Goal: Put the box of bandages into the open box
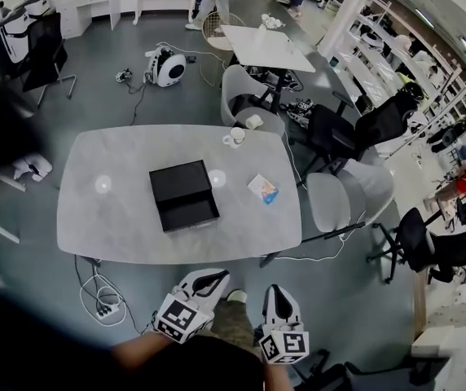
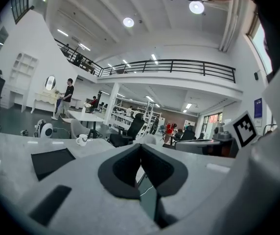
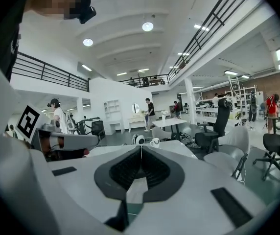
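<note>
Box of bandages [image 1: 263,189] lies flat on your bench [image 1: 119,226], toward its right end, to the right of the open box [image 1: 184,194] and clearly apart from it. Starting with the biggest thing, the bench is a pale grey top with rounded corners, and light grey chairs [image 1: 339,200] stand at its right end. The open box is black and sits near the middle of the bench, its lid folded back on the far side and its tray on the side nearer you. You hold both tools low against your body, off the near edge of the bench and well apart from both boxes. Your left hand-held gripper [image 2: 141,145] has its jaws pressed together with nothing between them, and it looks across the bench top with the black box off to its left. Your right hand-held gripper [image 3: 141,147] is likewise fully closed and empty. The bandage packet is a small light carton with blue and orange print. A white mug [image 1: 235,137] stands near the far edge of the bench, beyond the open box. Two pale round spots [image 1: 103,184] show on the bench either side of the black box; they may be lamp reflections, though that is hard to tell from the head view.
</note>
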A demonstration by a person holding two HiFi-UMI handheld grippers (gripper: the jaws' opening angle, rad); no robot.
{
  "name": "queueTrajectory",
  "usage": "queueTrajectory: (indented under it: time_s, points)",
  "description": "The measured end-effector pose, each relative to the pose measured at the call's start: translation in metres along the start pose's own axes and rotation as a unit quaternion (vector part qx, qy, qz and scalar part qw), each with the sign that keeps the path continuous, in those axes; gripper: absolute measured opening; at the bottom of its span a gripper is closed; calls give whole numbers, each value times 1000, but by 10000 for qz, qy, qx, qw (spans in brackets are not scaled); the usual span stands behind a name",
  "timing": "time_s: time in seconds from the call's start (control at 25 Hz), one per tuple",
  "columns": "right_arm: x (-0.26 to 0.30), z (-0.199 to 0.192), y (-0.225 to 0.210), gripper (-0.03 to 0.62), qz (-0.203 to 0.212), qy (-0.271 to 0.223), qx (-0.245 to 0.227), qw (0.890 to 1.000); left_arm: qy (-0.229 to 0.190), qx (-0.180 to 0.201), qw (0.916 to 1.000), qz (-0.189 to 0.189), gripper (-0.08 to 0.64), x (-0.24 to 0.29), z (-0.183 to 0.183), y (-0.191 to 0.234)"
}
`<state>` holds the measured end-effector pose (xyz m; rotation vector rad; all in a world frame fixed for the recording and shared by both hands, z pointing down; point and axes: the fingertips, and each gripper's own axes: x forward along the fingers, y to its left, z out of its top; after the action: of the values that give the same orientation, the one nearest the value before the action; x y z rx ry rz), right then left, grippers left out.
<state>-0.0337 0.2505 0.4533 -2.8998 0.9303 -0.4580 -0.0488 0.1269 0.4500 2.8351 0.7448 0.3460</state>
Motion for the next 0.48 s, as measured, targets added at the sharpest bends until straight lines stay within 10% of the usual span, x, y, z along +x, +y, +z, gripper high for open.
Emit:
queueTrajectory:
  time_s: [0.48]
  points:
    - [132,3,-76,12,909,291,-88,9954,-169,-281,9968,724,16,98,8,70]
